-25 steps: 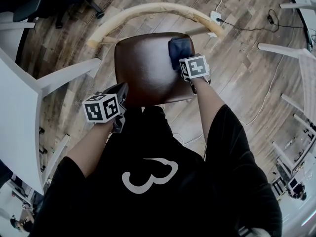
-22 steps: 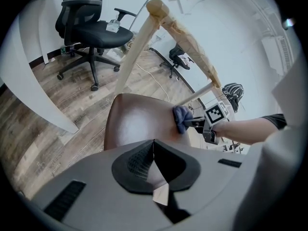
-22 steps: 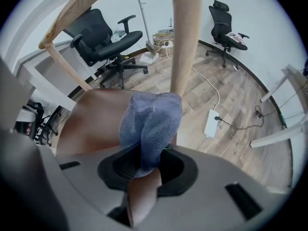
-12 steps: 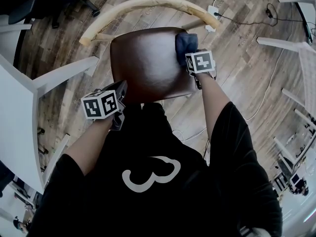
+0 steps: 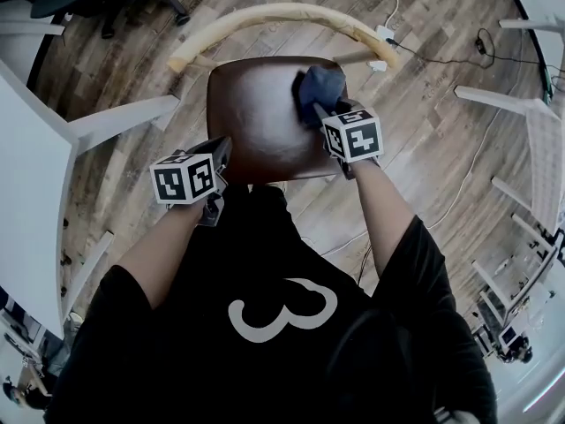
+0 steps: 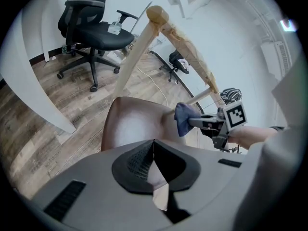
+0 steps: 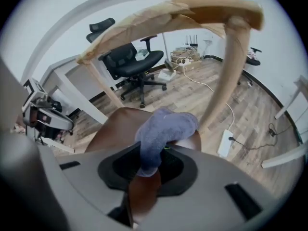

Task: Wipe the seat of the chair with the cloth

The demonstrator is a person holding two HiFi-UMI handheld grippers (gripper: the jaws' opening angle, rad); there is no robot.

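Nearest, over the near left corner of the seat (image 5: 256, 122), the left gripper (image 5: 217, 155) hangs with its jaws closed together on nothing; in its own view only the brown seat shows past the tips, and whether it touches the seat I cannot tell. Across at the right side of the seat, the right gripper (image 5: 323, 113) is clamped on the cloth (image 5: 320, 85), a bunched blue-grey wad. The cloth sits on the far right part of the seat, close to the far right corner and just in front of the curved wooden backrest (image 5: 282, 14). It seems to be resting on the leather, though firm contact is hard to judge. The wad's long axis runs near to far, from the pinched end in the jaws out toward the backrest. Its loose, fatter end points at the right rear post (image 7: 226, 76). Judged step: a wiping stroke along the right side. To do it well, tip the gripper down so the broad free end lies flat rather than dragging on a fold. Keep even pressure and work in overlapping passes from the far edge to the near edge, then move leftward. Keep the hard jaw tips off the leather. Beyond the backrest are the plank floor (image 5: 424, 113) and a white power strip (image 7: 225, 143).
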